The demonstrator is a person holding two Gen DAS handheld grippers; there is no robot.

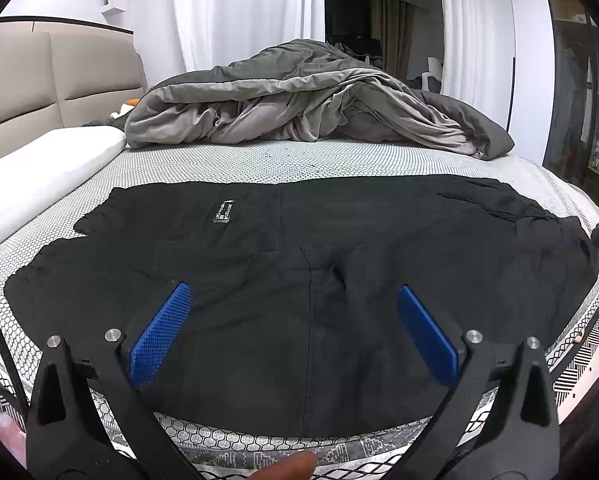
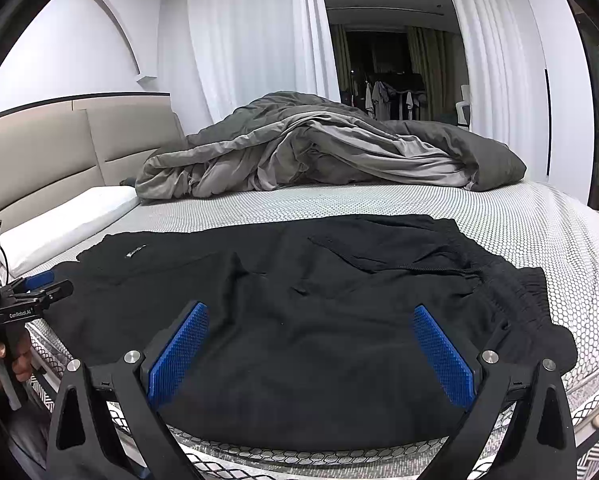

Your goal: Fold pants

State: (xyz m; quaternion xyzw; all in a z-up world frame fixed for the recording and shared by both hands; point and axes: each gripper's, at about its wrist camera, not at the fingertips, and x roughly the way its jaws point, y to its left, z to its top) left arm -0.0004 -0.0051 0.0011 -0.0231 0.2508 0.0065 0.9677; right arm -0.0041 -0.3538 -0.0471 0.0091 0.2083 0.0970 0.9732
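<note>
Black pants (image 1: 299,280) lie spread flat on a bed (image 1: 259,160), small unreadable label (image 1: 223,212) showing; left gripper (image 1: 293,304) and right gripper (image 2: 311,324), fingers spread, hover above; "GenRobot.AI" marks the left tool.

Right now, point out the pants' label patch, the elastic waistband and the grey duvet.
label patch (image 1: 223,211), left wrist view, middle of the patch.
waistband (image 2: 515,284), right wrist view, gathered elastic edge.
grey duvet (image 2: 319,152), right wrist view, crumpled middle fold.
</note>
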